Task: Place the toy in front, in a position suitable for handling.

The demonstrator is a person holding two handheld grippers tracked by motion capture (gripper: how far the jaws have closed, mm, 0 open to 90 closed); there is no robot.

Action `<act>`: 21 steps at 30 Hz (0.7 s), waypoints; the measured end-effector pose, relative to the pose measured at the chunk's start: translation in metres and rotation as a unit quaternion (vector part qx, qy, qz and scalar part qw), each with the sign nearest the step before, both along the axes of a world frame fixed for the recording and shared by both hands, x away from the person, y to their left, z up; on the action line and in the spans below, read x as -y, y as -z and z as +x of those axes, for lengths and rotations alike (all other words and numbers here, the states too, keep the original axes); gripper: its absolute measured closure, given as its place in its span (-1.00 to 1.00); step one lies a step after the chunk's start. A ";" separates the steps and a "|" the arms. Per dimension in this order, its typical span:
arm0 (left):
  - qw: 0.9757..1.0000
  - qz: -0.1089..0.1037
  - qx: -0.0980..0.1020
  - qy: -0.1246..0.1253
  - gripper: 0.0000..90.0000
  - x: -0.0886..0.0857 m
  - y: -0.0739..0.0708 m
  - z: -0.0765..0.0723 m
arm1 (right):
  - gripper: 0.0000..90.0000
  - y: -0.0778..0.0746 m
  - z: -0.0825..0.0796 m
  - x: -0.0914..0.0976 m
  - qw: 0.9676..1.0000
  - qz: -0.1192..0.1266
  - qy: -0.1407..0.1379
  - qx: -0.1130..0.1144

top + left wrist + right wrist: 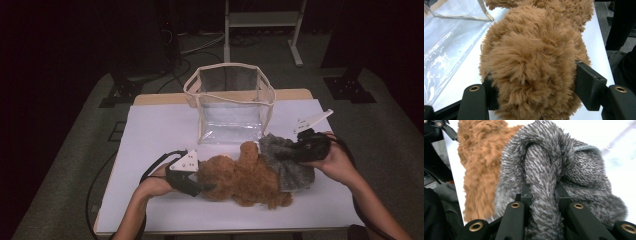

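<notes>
Overhead view; two close gripper views

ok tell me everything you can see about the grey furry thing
The grey fuzzy piece looks like soft, long-pile plush fabric, grey flecked with white. It lies crumpled on the white table, in front of the clear bag and towards its right. Its left edge touches the brown plush toy. The right claw is shut on a raised fold of it, both jaws pressed into the pile. What kind of item it is cannot be told.
</notes>
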State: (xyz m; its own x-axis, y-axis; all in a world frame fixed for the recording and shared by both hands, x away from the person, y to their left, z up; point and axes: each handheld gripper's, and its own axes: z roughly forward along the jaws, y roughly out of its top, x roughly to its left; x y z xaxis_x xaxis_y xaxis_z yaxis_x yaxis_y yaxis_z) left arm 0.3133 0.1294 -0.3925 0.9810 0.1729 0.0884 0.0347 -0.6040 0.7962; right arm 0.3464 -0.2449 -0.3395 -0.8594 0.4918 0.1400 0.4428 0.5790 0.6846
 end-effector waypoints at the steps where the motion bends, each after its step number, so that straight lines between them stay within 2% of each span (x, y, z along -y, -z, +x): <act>1: 1.000 0.000 0.001 0.000 -0.24 0.000 0.000 0.000 | 0.65 0.002 0.001 -0.009 1.000 0.004 -0.009 -0.002; 5: 1.000 -0.001 0.004 -0.001 -0.25 -0.001 0.001 0.000 | 0.65 0.003 0.002 -0.034 0.999 0.015 -0.038 0.004; 9: 1.000 -0.003 0.004 -0.002 -0.26 -0.002 0.001 0.001 | 0.65 0.003 0.001 -0.039 0.999 0.017 -0.042 0.004; 12: 1.000 -0.006 -0.001 -0.003 -0.26 -0.002 0.002 0.001 | 0.65 0.006 0.004 -0.026 0.999 0.019 -0.027 0.003; 15: 1.000 -0.006 -0.001 0.000 -0.26 -0.003 0.002 0.001 | 0.65 0.012 0.008 -0.005 1.000 0.030 0.001 -0.005; 21: 1.000 0.000 -0.002 0.009 -0.26 -0.004 0.002 0.000 | 0.65 0.021 0.020 0.030 0.998 0.039 0.054 -0.016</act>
